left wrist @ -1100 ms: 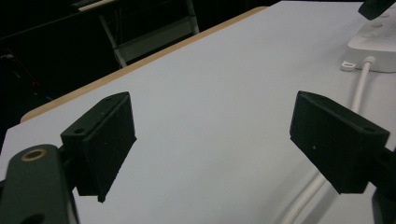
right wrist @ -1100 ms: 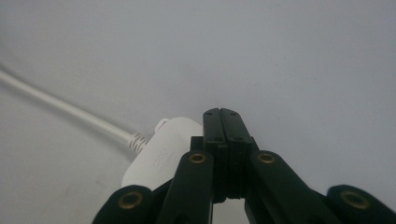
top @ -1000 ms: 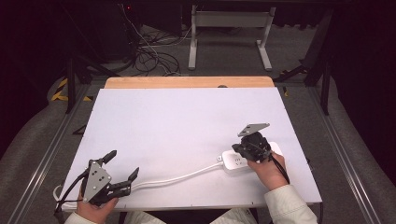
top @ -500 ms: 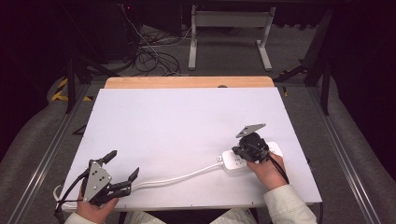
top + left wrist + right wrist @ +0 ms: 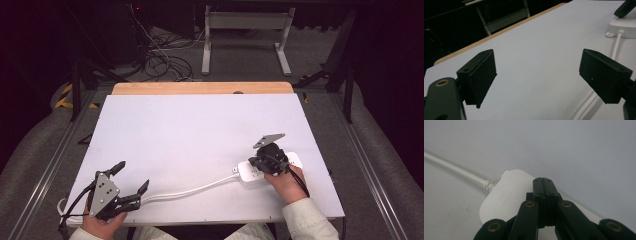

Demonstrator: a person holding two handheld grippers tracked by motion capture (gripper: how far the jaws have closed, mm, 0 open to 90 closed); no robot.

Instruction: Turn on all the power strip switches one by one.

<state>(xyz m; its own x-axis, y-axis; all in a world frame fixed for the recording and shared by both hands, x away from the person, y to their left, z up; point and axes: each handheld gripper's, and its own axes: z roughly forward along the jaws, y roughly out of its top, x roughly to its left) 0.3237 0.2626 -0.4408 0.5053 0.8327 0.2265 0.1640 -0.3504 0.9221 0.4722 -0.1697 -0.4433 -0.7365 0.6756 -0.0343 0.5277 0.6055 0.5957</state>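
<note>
Table (image 5: 200, 130) fills the scene before us, its white top backed by a wooden strip along the far edge, with dark floor and tangled cables beyond it. On the near right part of the top we see a white power strip (image 5: 252, 171) lying flat, and its white cord (image 5: 195, 190) runs from the strip's left end across the near edge toward the left hand. Our right gripper (image 5: 261, 165) sits over the strip, the hand behind it resting at the strip's near side; in the right gripper view the two black jaws are pressed together with no gap, their tips just above the strip's rounded end (image 5: 506, 197), close to where the ribbed collar of the cord (image 5: 456, 170) enters it. Whether the tips touch the strip we cannot tell. Our left gripper (image 5: 129, 181) is held at the near left corner, well apart from the strip. In the left gripper view its jaws stand wide apart with nothing between them but bare tabletop (image 5: 536, 50), and the cord (image 5: 616, 46) passes by the right jaw toward the strip (image 5: 624, 26).
</note>
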